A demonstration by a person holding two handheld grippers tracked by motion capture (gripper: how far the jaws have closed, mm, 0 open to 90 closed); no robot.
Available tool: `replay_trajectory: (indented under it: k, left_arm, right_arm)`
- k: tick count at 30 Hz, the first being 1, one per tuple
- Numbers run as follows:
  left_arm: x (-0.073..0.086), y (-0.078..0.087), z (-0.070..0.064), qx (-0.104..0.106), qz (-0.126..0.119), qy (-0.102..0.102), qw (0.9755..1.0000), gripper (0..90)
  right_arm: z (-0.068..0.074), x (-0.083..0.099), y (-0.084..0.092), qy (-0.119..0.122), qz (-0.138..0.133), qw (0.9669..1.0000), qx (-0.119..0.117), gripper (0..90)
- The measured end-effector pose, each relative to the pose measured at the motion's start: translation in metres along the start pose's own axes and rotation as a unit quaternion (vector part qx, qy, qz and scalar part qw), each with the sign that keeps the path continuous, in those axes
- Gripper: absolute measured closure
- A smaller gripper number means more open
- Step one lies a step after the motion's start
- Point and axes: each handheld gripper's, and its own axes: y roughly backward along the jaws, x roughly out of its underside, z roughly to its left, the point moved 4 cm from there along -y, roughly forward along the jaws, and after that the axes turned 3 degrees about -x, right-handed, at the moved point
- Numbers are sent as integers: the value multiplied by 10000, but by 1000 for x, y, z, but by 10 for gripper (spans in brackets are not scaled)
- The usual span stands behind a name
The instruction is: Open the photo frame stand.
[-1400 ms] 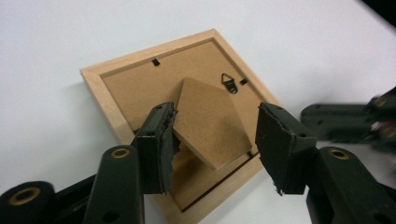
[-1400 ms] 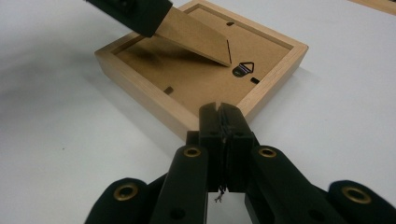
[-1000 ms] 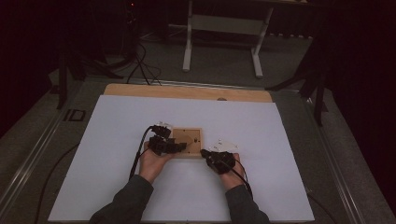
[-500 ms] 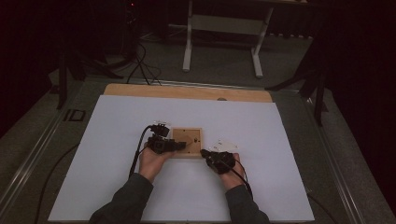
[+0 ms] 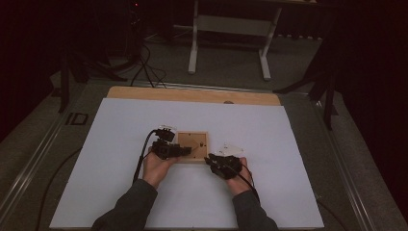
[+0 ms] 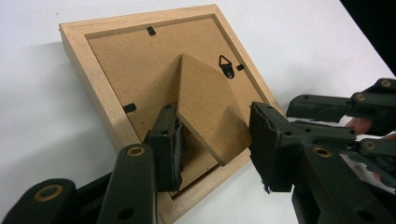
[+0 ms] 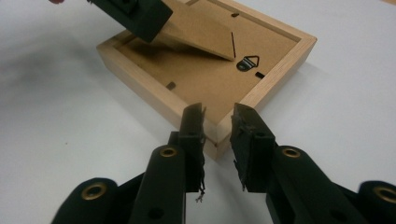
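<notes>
A light wooden picture frame (image 5: pixel 192 143) lies face down on the white sheet, its brown back board up. Its fold-out stand (image 6: pixel 210 100) is lifted off the back. My left gripper (image 6: pixel 217 140) reaches in from the frame's left side; its jaws have just been closing and now press on the stand's two edges. My right gripper (image 7: pixel 218 123) sits at the frame's near right corner (image 7: pixel 215 136). Its jaws have just been opening and stand apart with that corner between them, the pads clear of the wood. A metal hanger (image 7: pixel 246 63) is fixed to the back board.
The white sheet (image 5: pixel 298 159) covers most of the table, with wide room on every side of the frame. A wooden strip (image 5: pixel 192 94) runs along the far edge. Cables trail from both grippers toward the person. Another table's white legs (image 5: pixel 228 45) stand on the floor beyond.
Both hands stay in the same places beside the frame, and the frame has not shifted. The jaw movement is too small to make out from above.
</notes>
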Motion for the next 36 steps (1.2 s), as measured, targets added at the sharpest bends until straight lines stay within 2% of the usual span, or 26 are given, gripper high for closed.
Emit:
replay_trajectory:
  k: [8,12,19,23,24,25,26,32,36]
  left_arm:
    - [2,5,-9,-144,-164,-342,9992,565]
    - [5,8,-13,-226,-294,-603,9975,565]
    - [11,10,-18,-397,-385,-882,9946,565]
    - [15,12,-21,-497,-480,-1106,9915,564]
    - [15,12,-21,-497,-480,-1106,9915,564]
    - [18,13,-22,-557,-513,-1236,9894,564]
    - [19,13,-22,-582,-528,-1281,9886,564]
    - [25,14,-24,-642,-635,-1439,9855,563]
    - [29,16,-28,-759,-734,-1652,9806,563]
  right_arm:
    - [-6,-8,12,-111,-208,9997,15,705]
    - [-10,-11,17,-164,-283,9995,11,691]
    - [-16,-16,25,-233,-380,9990,16,671]
    - [-17,-17,26,-245,-394,9989,8,663]
    - [-17,-17,26,-245,-394,9989,8,663]
    - [-17,-17,26,-246,-392,9989,0,658]
    - [-16,-17,25,-229,-385,9990,-24,651]
    - [-13,-18,22,-207,-361,9991,-96,627]
    - [-15,-19,22,-267,-370,9989,-92,598]
